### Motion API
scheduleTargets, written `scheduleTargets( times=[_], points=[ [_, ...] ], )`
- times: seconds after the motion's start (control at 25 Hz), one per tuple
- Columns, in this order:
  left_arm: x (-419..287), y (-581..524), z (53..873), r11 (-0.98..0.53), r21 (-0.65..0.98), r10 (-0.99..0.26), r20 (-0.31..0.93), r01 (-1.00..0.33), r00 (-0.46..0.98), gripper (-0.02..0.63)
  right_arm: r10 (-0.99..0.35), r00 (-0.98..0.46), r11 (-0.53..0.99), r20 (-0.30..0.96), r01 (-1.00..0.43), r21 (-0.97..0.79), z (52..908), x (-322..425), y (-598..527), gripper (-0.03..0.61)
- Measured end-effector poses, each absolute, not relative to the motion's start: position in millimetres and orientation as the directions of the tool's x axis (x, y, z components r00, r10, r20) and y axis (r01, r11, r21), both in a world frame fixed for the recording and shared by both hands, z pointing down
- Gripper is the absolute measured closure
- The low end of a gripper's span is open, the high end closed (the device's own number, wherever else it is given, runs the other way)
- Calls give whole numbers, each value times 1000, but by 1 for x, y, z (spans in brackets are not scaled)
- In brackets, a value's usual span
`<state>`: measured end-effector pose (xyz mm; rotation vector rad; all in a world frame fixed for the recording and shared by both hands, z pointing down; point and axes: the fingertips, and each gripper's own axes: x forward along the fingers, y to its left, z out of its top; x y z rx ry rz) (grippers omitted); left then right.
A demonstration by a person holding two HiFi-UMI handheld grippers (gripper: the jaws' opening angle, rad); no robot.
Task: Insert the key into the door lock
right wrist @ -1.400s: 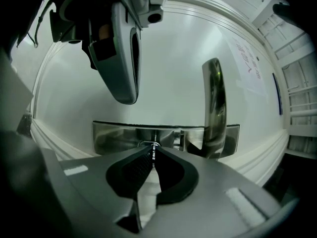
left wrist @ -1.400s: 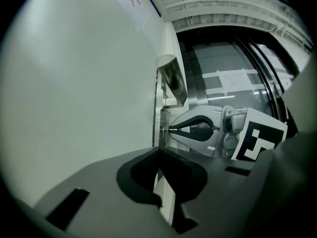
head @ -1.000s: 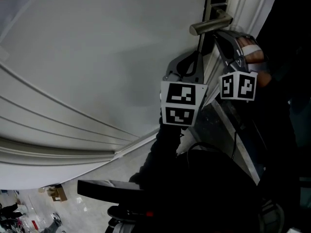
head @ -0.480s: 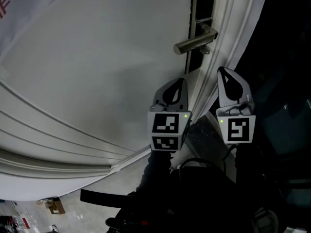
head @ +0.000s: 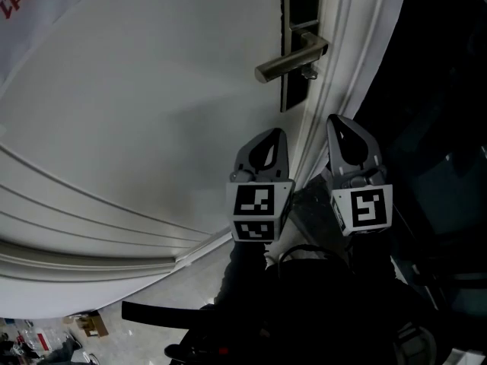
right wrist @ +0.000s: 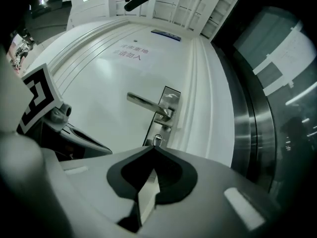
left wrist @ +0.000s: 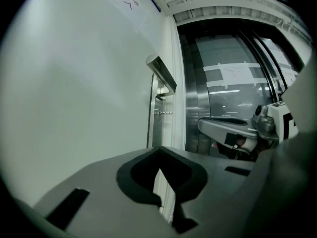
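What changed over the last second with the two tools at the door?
The right tool drew back from beside the door handle and now sits level with the left tool, shut and empty. The key stands in the lock under the handle, free of both tools. The left tool barely shifted and stays shut.

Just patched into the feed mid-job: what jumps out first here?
The silver lever handle on its dark lock plate, at the right edge of the white door, draws the eye first, with a small key sticking from the lock just below it. Beneath hang the left gripper and right gripper, side by side, jaws together, nothing between them.
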<state>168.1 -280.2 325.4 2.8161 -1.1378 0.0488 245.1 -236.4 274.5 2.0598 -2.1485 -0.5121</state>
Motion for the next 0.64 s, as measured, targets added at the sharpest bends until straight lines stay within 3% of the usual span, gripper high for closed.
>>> scheduleTargets(
  times=[0.64],
  points=[
    [163, -271, 321, -704, 75, -704, 59, -706, 708, 612, -982, -97, 39, -161, -943, 331, 271, 236, -230, 578]
  ],
)
